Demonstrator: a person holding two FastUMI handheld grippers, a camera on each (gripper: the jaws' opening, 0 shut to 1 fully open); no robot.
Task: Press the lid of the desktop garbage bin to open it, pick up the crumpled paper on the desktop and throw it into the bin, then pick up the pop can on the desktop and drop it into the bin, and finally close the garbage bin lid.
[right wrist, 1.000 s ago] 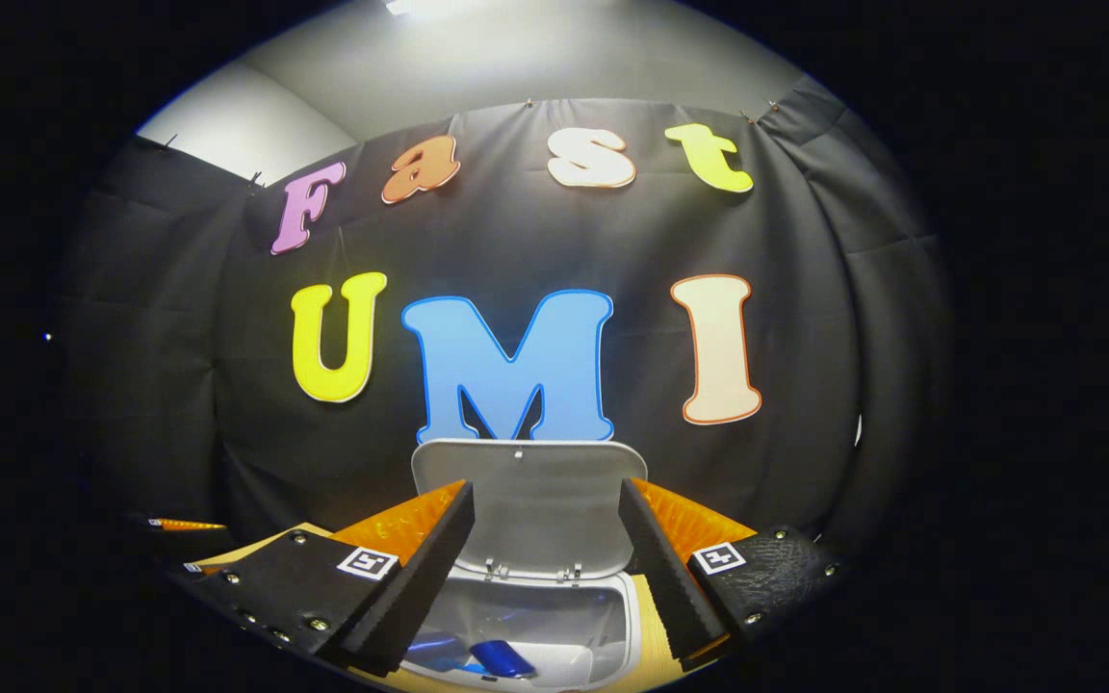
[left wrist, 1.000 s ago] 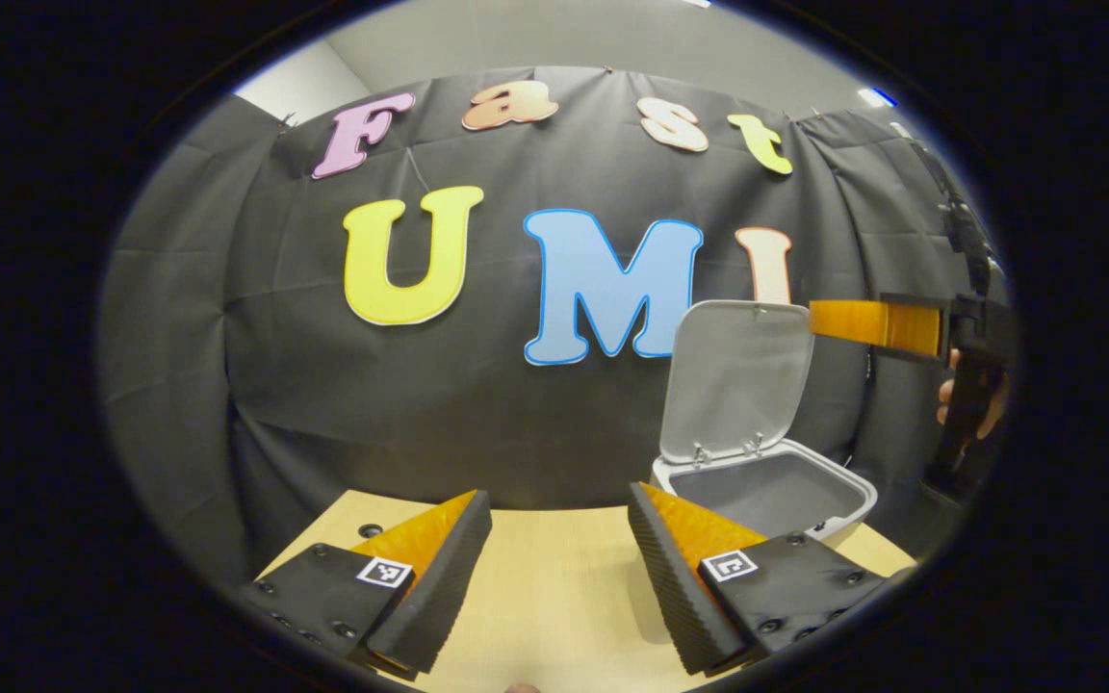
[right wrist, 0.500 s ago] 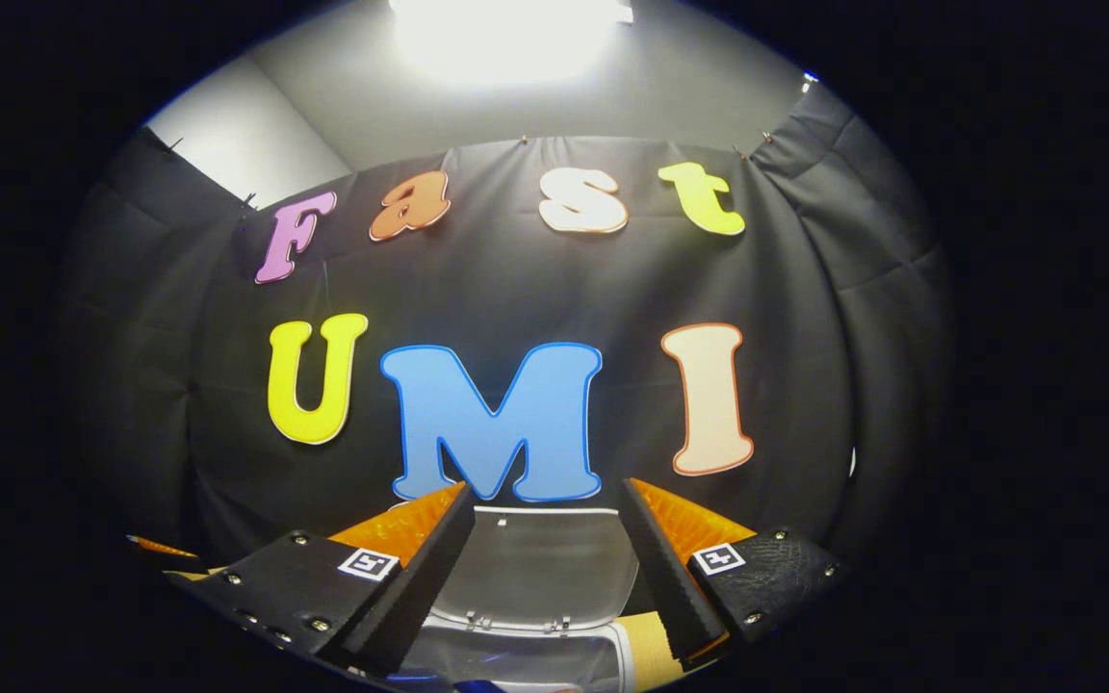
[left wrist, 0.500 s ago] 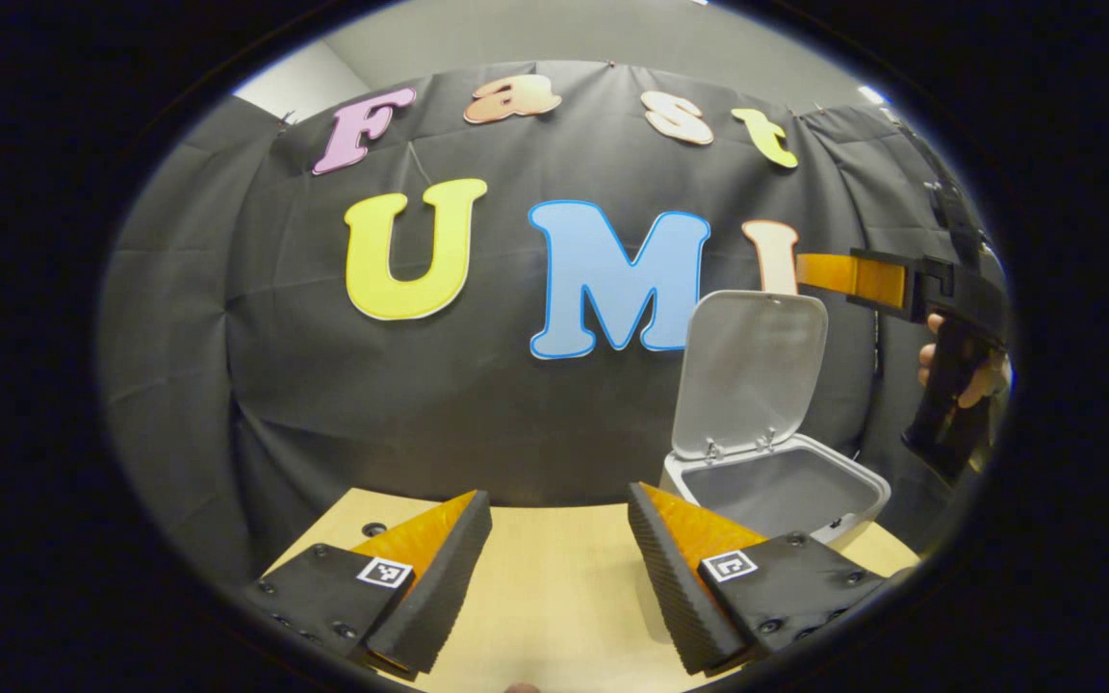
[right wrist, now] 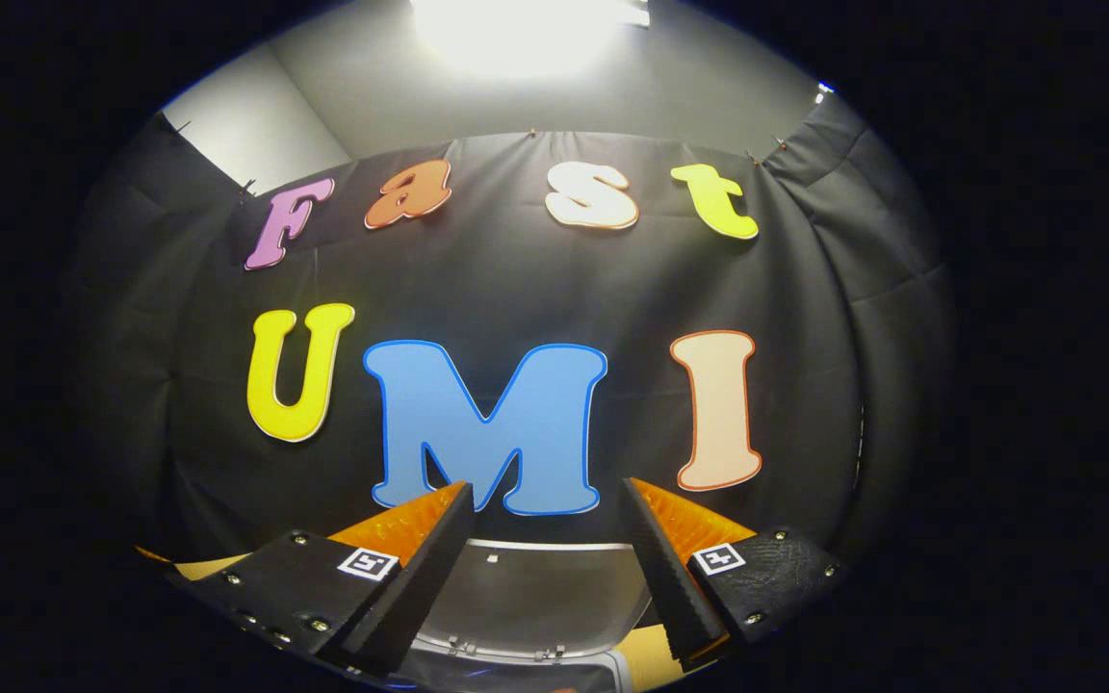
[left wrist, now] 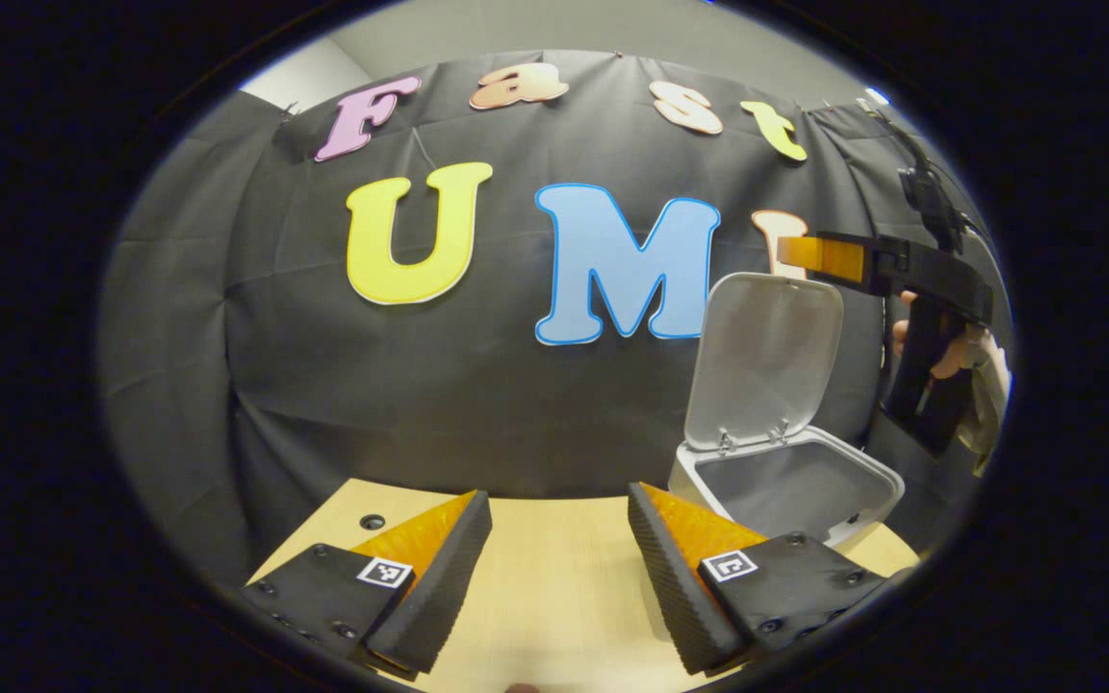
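Bin (left wrist: 786, 486) is seen right of the left gripper (left wrist: 559, 534), whose jaws are held wide and empty over the table (left wrist: 554, 597). Its lid (left wrist: 768, 358) is raised. The right gripper (right wrist: 545, 525), jaws also wide, is held above the lid before the cloth wall (right wrist: 516, 279).

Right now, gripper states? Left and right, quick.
Left gripper: open, empty, above the table.
Right gripper: open, empty, raised by the top edge of the bin lid, which stands open.
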